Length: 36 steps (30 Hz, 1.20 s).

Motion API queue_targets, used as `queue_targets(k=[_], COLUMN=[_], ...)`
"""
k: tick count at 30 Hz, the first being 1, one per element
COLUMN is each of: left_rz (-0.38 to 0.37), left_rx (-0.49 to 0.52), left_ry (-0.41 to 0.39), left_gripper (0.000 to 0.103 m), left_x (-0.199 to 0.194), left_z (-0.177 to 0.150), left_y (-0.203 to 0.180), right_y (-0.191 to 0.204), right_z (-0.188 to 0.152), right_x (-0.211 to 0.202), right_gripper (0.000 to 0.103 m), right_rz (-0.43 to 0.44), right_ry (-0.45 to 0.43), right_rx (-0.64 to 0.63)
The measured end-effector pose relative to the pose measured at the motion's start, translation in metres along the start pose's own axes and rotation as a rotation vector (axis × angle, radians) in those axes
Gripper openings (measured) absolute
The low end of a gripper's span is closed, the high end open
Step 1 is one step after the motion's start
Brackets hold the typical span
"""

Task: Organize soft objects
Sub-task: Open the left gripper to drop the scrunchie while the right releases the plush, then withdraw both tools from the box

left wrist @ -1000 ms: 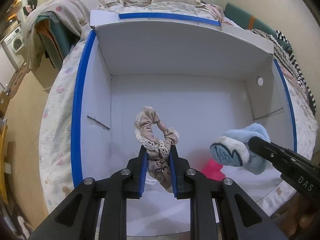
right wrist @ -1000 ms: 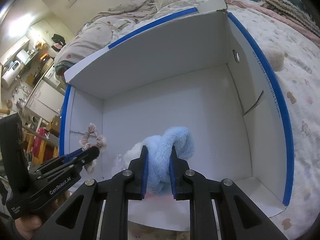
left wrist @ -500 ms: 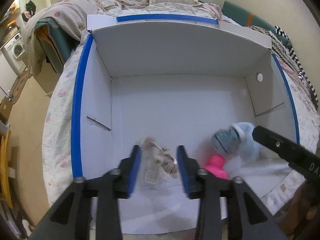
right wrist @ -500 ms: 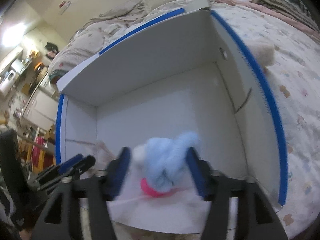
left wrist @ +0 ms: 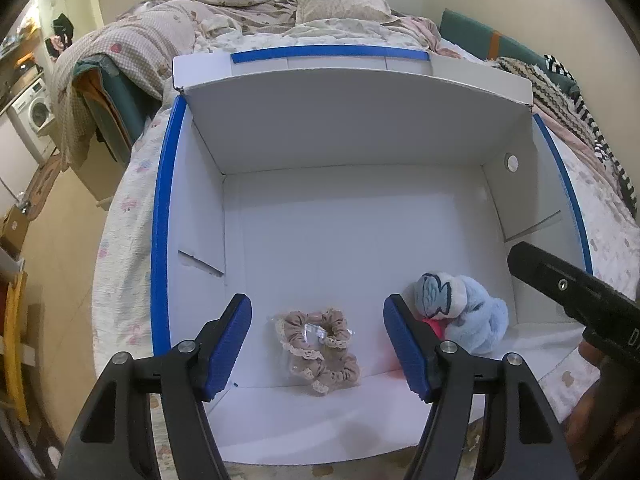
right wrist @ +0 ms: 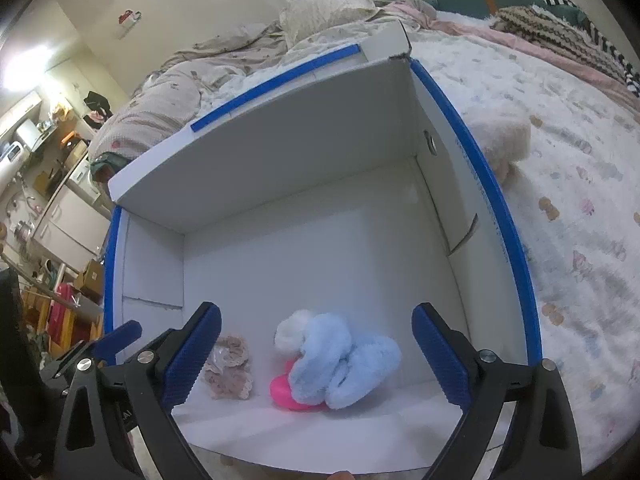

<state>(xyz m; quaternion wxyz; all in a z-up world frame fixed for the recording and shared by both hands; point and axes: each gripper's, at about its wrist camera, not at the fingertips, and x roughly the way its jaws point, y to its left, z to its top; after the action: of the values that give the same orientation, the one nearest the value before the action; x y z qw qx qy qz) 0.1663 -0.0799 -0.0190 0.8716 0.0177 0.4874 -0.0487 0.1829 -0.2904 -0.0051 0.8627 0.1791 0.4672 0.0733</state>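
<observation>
A white box with blue rims point(left wrist: 164, 216) point(right wrist: 516, 248) sits on the bed. On its floor near the front lies a beige lace scrunchie in clear wrap point(left wrist: 320, 344) point(right wrist: 230, 372). To its right a light blue plush toy point(left wrist: 460, 312) point(right wrist: 340, 360) rests on a pink item point(right wrist: 282, 392) point(left wrist: 434, 326). My left gripper point(left wrist: 318, 348) is open and empty above the scrunchie. My right gripper point(right wrist: 316, 360) is open and empty above the plush; its body shows at the right of the left wrist view point(left wrist: 572, 292).
The box walls stand high at the back and sides. A fluffy cream item point(right wrist: 504, 144) lies on the patterned bedspread point(right wrist: 580, 200) right of the box. Crumpled bedding and a pillow point(left wrist: 344, 4) lie behind it. Floor and furniture are to the left.
Both grippers opened and dropped their loads: the scrunchie and the blue plush now lie on the box floor. Both grippers have pulled back a little.
</observation>
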Motion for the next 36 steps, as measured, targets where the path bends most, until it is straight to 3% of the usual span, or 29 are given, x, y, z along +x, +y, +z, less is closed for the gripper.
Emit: queue_targets(k=[11,26,36], left_rz=[0.002,0.033,0.065], left_rx=[-0.017,-0.034,-0.020], left_ry=[-0.049,-0.099,-0.134], left_gripper=[0.066,0.066,0.066], left_x=[-0.017,-0.050,-0.068], left_z=[-0.002,-0.015,-0.025], left_y=[0.006,0.020,0.028], right_y=[0.009,0.037,0.038], right_z=[0.000,-0.016,-0.024], right_x=[-0.010,-0.035,-0.059], right_gripper=[0.103,0.103,0.103], right_rz=[-0.038,-0.004,-0.031], right_ry=[-0.025,-0.016,-0.067], right_rx=[-0.040,-0.150,-0.155])
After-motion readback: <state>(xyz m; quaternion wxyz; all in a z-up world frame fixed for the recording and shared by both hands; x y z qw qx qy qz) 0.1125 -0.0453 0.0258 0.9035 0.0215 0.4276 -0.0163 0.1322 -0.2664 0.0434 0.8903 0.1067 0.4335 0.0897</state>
